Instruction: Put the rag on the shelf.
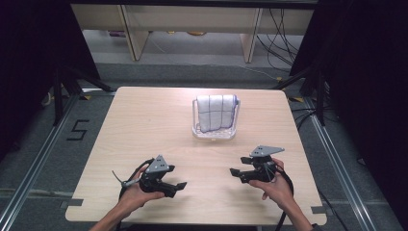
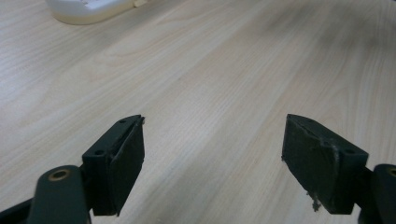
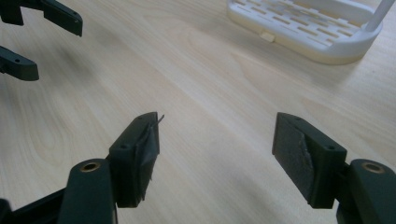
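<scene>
A white slatted rack stands at the middle of the light wooden table, with a folded white cloth with thin blue lines upright in it. My left gripper is held low over the table's near left part, pointing right, and its jaws are open with nothing between them. My right gripper hovers at the near right, pointing left toward the other one. It is open too, with bare wood between its pads. Both grippers are well short of the rack.
The rack's base lies ahead and to the right in the right gripper view, and the left gripper's jaws show at its top left. A corner of the rack shows in the left gripper view. Black stands and cables flank the table.
</scene>
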{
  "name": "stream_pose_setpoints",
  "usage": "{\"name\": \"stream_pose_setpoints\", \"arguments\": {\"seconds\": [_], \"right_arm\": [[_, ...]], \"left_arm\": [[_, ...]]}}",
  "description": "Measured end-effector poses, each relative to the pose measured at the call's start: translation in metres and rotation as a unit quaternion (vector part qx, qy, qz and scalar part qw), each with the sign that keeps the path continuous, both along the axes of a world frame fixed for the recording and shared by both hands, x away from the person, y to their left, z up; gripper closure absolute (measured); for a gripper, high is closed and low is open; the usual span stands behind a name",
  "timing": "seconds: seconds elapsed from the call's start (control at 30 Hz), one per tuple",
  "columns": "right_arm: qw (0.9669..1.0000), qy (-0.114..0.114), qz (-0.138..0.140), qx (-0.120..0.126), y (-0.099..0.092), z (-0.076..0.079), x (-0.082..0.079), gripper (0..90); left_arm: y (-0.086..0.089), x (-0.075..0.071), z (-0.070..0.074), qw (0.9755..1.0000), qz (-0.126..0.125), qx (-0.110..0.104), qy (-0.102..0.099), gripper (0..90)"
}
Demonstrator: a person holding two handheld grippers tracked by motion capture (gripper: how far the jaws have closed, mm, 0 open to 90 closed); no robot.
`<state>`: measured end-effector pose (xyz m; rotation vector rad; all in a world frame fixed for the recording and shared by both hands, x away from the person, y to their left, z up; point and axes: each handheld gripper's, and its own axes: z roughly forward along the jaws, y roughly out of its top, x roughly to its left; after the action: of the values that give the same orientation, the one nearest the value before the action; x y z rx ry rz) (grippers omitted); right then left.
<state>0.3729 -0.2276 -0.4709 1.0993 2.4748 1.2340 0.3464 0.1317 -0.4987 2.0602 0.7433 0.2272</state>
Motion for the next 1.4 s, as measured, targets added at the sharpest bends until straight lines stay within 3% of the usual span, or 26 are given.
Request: {"name": "stream_pose_setpoints", "arguments": {"seconds": [0.03,0.07,0.1,0.13,0.17,0.27,0.3,0.37,0.4,0.43,0.47,0.5,0.53,0.6,0.67,0.77,0.8,0.87,0.9,0.97,1.07,1.1,1.23,1.33,1.37,1.4], "right_arm": [[0.9999,0.011,-0.005,0.006,0.0,-0.001,-0.003,31.7],[1.0,0.003,-0.004,0.004,-0.002,-0.002,-0.003,30.6],[0.9998,0.016,-0.001,0.014,-0.002,-0.003,-0.004,29.8],[0.9996,0.021,-0.008,0.014,-0.003,-0.004,-0.007,29.5],[0.9999,0.012,-0.005,0.008,-0.004,-0.006,-0.007,29.4],[0.9999,0.012,-0.008,0.001,-0.006,-0.009,-0.01,29.0],[0.9995,0.028,-0.016,0.004,-0.005,-0.009,-0.013,28.9],[0.9998,0.016,-0.013,-0.002,-0.006,-0.01,-0.015,28.9],[0.9996,0.022,-0.017,0.001,-0.006,-0.01,-0.018,28.9],[0.9999,0.009,-0.012,-0.008,-0.008,-0.011,-0.018,28.8],[0.9996,0.02,-0.02,-0.002,-0.007,-0.011,-0.022,28.7],[0.9998,0.013,-0.011,-0.007,-0.008,-0.012,-0.023,28.4],[0.9996,0.024,-0.016,-0.005,-0.007,-0.012,-0.027,27.9],[0.9997,0.018,-0.01,-0.011,-0.008,-0.013,-0.031,25.7],[0.9997,0.022,-0.009,-0.01,-0.007,-0.015,-0.036,24.9],[0.9996,0.026,0.002,-0.014,-0.005,-0.018,-0.045,22.5],[0.9995,0.027,0.004,-0.016,-0.005,-0.018,-0.048,21.3],[0.9993,0.03,-0.002,-0.024,-0.003,-0.02,-0.053,19.1],[0.9993,0.019,0.003,-0.031,-0.004,-0.021,-0.054,18.6],[0.9991,0.019,0.012,-0.036,-0.003,-0.021,-0.057,18.6],[0.9992,0.019,0.013,-0.032,-0.001,-0.021,-0.058,18.6],[0.9991,0.02,0.013,-0.034,-0.001,-0.021,-0.058,18.6],[0.999,0.02,0.017,-0.035,-0.001,-0.021,-0.058,18.6],[0.9989,0.022,0.013,-0.038,0.0,-0.021,-0.058,18.8],[0.9989,0.026,0.016,-0.035,0.001,-0.022,-0.058,18.8],[0.9989,0.021,0.017,-0.038,0.0,-0.022,-0.058,18.9]], "left_arm": [[0.0,-0.001,-0.001,0.9999,-0.003,0.01,-0.001,20.9],[0.0,-0.003,-0.001,0.9998,-0.005,0.019,-0.006,20.8],[-0.001,-0.005,-0.003,0.9999,-0.002,0.015,-0.007,20.8],[0.0,-0.006,-0.004,0.9995,-0.006,0.03,-0.012,20.8],[0.002,-0.006,-0.005,0.9989,-0.009,0.043,-0.018,20.8],[0.002,-0.011,-0.008,0.9997,-0.001,0.025,-0.008,20.9],[0.002,-0.012,-0.009,0.9998,0.002,0.02,-0.009,20.9],[0.003,-0.015,-0.009,0.9999,0.003,0.015,-0.007,20.9],[0.004,-0.016,-0.008,0.9998,0.002,0.019,-0.007,20.9],[0.006,-0.017,-0.007,0.9997,-0.003,0.024,-0.009,20.9],[0.008,-0.017,-0.006,0.9992,-0.008,0.035,-0.016,20.9],[0.006,-0.021,-0.007,0.9998,0.003,0.016,-0.011,20.9],[0.007,-0.022,-0.007,0.9998,0.002,0.018,-0.012,20.9],[0.009,-0.025,-0.006,0.9995,-0.01,0.028,-0.012,20.8],[0.008,-0.03,-0.008,0.9998,-0.004,0.017,-0.014,20.8],[0.013,-0.035,-0.009,0.9994,-0.006,0.032,-0.008,20.8],[0.014,-0.036,-0.009,0.9992,-0.009,0.035,-0.016,20.8],[0.015,-0.04,-0.009,0.9995,-0.004,0.028,-0.012,20.8],[0.017,-0.04,-0.009,0.9986,-0.009,0.048,-0.022,20.8],[0.014,-0.043,-0.011,0.9992,-0.004,0.037,-0.018,20.8],[0.014,-0.042,-0.012,0.9986,-0.012,0.048,-0.02,20.9],[0.012,-0.043,-0.013,0.9991,-0.006,0.037,-0.018,20.9],[0.014,-0.041,-0.012,0.9988,-0.008,0.045,-0.02,20.8],[0.014,-0.041,-0.012,0.9994,-0.004,0.034,-0.005,19.7],[0.016,-0.039,-0.011,0.9984,-0.014,0.053,-0.016,19.4],[0.016,-0.039,-0.011,0.9986,-0.01,0.05,-0.017,19.2]]}}
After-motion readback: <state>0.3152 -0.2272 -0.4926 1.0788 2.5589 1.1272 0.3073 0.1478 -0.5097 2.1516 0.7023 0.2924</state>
